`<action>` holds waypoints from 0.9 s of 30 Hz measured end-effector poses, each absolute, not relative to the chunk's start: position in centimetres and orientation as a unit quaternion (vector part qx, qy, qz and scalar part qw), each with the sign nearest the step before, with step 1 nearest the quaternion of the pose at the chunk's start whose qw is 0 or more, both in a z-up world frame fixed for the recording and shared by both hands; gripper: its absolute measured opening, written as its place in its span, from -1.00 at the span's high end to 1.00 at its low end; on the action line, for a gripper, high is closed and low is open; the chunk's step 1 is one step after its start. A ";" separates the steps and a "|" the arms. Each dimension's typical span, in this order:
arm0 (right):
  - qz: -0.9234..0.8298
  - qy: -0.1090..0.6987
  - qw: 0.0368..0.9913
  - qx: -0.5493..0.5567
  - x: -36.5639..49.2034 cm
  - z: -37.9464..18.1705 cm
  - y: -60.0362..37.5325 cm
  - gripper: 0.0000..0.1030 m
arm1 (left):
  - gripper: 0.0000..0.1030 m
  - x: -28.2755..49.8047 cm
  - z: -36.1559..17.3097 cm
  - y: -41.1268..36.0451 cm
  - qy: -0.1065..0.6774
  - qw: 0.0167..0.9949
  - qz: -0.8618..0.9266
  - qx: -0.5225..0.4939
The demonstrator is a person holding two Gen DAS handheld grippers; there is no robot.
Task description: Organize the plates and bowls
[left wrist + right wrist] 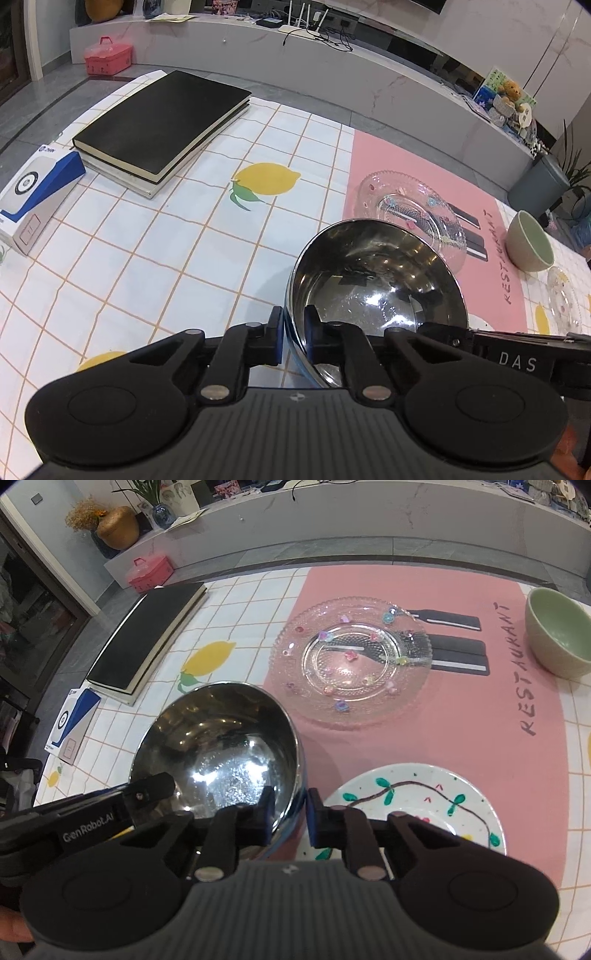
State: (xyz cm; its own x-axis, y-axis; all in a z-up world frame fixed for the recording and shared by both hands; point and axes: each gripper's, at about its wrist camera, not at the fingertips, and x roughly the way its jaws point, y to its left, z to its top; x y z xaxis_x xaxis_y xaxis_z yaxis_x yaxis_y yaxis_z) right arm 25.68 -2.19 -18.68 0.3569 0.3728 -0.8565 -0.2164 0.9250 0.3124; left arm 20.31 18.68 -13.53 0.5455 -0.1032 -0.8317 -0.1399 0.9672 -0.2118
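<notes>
Shiny round stainless-steel bowl point(376, 291): held up over the lemon-print checked tablecloth point(177, 236), tilted, rim pinched on two sides; left of the pink placemat in the right wrist view point(221, 746).
Blue-and-white carton point(37, 192): far left on the tablecloth, just beside the books.
Black hardcover notebook point(162, 118): lying flat on a white book, back left of the table.
Left gripper point(293, 341): clamped on the steel bowl's near rim, one blue pad outside the wall, one inside; seen too in the right wrist view, entering from the left at the bowl's edge point(147, 794).
Right gripper point(290, 818): closed on the same bowl's right rim, one finger inside, one outside; its body showing in the left wrist view at the right edge point(517, 354).
Clear beaded glass plate with coloured dots point(351, 661): flat on the pink RESTAURANT placemat point(461, 738), beyond the steel bowl, apart from it.
White ceramic plate with painted green leaves point(417, 801): on the placemat's near part, just right of the steel bowl, partly hidden behind the right gripper.
Pale green ceramic bowl point(557, 631): upright at the placemat's far right edge, well apart from the glass plate.
Small clear glass dish point(565, 299): at the far right of the left wrist view, near the green bowl.
</notes>
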 end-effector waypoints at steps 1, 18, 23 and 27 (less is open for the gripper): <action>0.178 0.539 0.820 0.073 25.7 -18.7 -2.2 0.72 | 0.77 20.3 -13.5 18.6 0.477 0.870 0.012 -0.124; 0.189 0.514 0.831 0.097 20.7 -12.2 -4.4 0.78 | 0.81 15.2 -6.7 17.0 0.452 0.885 0.026 -0.109; 0.198 0.504 0.834 0.110 17.7 -10.0 -5.9 0.78 | 0.81 12.5 -4.3 16.1 0.442 0.891 0.027 -0.101; 0.207 0.497 0.834 0.118 14.9 -8.6 -7.1 0.78 | 0.81 10.0 -3.0 15.4 0.434 0.895 0.026 -0.100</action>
State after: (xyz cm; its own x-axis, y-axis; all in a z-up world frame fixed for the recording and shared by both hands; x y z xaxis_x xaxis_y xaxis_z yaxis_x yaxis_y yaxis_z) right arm 14.91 -7.11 -8.63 0.4199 0.4632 -0.7805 -0.2280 0.8862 0.4034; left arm 10.05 15.37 -2.96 0.6220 -0.0405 -0.7820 -0.1325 0.9788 -0.1561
